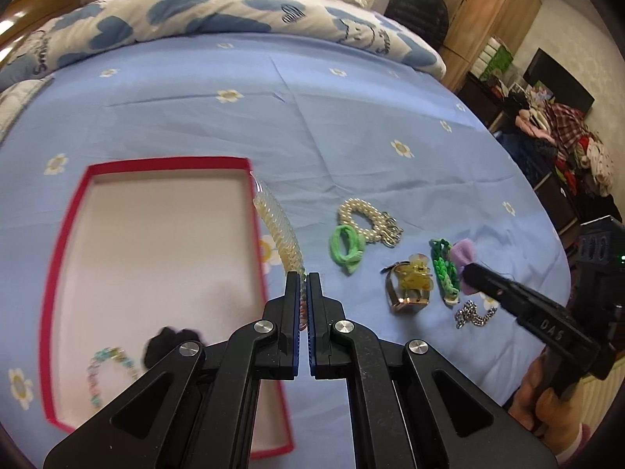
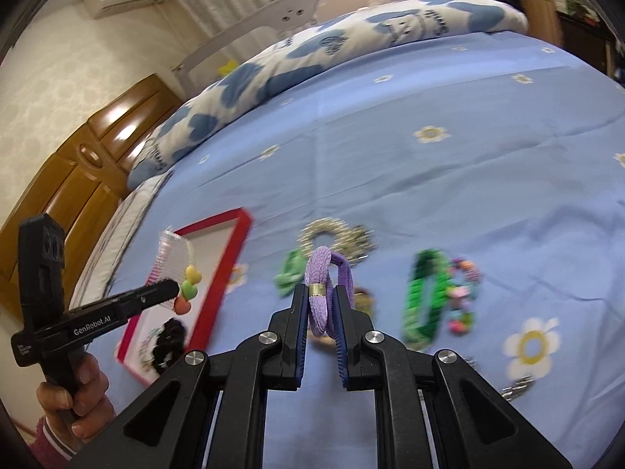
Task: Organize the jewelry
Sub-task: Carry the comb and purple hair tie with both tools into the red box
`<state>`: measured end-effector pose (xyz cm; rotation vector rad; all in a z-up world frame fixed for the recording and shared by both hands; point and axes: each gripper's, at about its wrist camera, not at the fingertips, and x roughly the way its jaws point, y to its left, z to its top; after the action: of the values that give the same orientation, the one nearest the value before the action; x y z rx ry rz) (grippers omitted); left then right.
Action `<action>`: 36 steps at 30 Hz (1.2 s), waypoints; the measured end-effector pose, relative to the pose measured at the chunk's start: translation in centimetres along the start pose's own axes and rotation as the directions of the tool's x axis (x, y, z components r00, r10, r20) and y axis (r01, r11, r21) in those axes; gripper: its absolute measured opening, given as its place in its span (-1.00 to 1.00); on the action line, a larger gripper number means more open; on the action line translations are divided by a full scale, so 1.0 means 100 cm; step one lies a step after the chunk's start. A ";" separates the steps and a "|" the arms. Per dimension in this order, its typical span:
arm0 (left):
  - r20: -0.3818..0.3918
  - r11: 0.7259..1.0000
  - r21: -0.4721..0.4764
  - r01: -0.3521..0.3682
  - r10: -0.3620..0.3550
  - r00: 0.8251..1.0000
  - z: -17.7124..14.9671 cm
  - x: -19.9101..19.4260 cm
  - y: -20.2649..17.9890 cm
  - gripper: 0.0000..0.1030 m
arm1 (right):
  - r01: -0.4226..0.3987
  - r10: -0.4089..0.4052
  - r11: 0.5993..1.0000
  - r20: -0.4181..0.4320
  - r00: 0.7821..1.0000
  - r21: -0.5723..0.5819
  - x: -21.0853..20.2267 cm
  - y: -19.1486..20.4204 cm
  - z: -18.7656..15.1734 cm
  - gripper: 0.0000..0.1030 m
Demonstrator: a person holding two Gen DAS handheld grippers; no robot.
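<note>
One right-view-only beaded bracelet (image 2: 463, 293) beside green braid (image 2: 424, 297).

Under my fingers spreads the bed's light blue sheet with white daisies (image 1: 312, 117). At its far edge lies a white quilt with blue hearts (image 1: 218, 8). On the left sits a red-rimmed shallow box (image 1: 66, 242). To its right lie a pearl bracelet (image 1: 353, 215), a green fabric hair tie (image 1: 345, 248), a yellow claw clip (image 1: 414, 279), a green braided band (image 1: 443, 269) and a silver chain (image 1: 474, 314).

one red box (image 1: 166, 164), two green bands (image 1: 345, 248), two chains (image 1: 474, 314).
</note>
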<state>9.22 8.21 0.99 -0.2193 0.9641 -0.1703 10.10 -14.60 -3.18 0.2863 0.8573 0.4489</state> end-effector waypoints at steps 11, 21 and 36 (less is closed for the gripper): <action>0.015 0.992 -0.120 -0.049 0.051 0.999 -0.021 -0.023 0.060 -0.96 | -0.106 0.099 0.990 -0.076 0.992 -0.095 0.032 0.072 -0.013 -0.77; 0.008 0.981 -0.182 -0.065 0.067 0.998 -0.033 -0.023 0.093 -0.96 | -0.168 0.148 0.974 -0.135 0.980 -0.151 0.060 0.120 -0.022 -0.77; -0.018 0.952 -0.306 -0.026 0.021 1.000 -0.036 0.003 0.145 -0.96 | -0.203 0.148 0.954 -0.242 0.959 -0.219 0.127 0.161 -0.030 -0.76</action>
<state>7.09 21.75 -5.00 -0.4925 1.0050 0.0016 10.77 5.82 -6.68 0.0870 0.9897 0.7581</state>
